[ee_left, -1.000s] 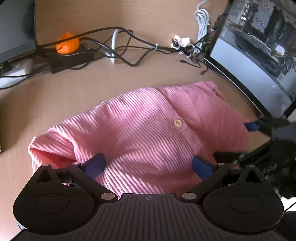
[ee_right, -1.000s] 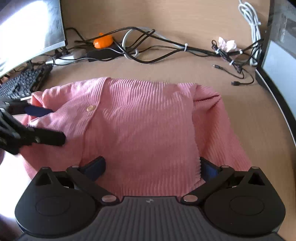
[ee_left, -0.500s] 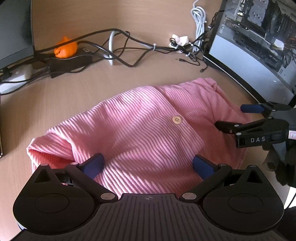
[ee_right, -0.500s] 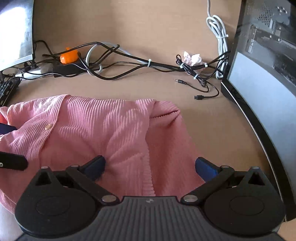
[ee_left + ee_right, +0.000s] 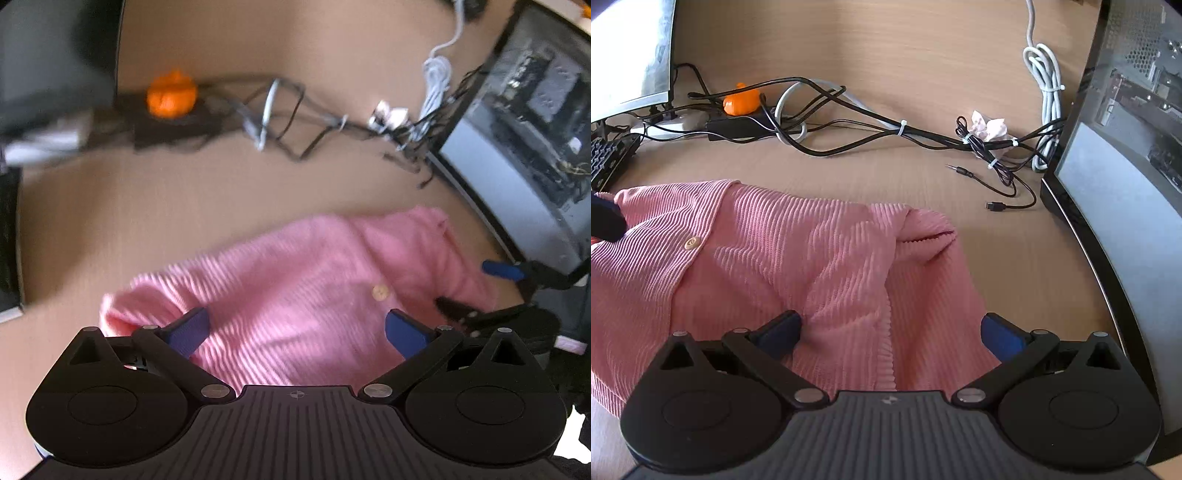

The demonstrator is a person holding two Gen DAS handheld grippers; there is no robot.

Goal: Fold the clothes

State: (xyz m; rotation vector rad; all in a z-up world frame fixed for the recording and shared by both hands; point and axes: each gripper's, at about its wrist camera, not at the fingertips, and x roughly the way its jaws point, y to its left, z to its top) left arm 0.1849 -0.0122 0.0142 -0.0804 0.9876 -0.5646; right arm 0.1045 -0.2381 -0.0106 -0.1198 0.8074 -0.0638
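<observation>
The pink ribbed cardigan [image 5: 783,266] lies bunched on the wooden table [image 5: 886,55], directly under both tools. The right gripper [image 5: 890,328] has its fingers spread wide over a vertical crease, gripping nothing; the left gripper [image 5: 293,328] is likewise spread apart above the cloth, empty. One garment is in view, with one button [image 5: 690,243] showing. Its right side looks folded inward, so the fold seems partly done; squaring and the final folds probably remain.

Sunlit wooden desk [image 5: 886,44], cables [image 5: 849,107], monitor [image 5: 631,55].
</observation>
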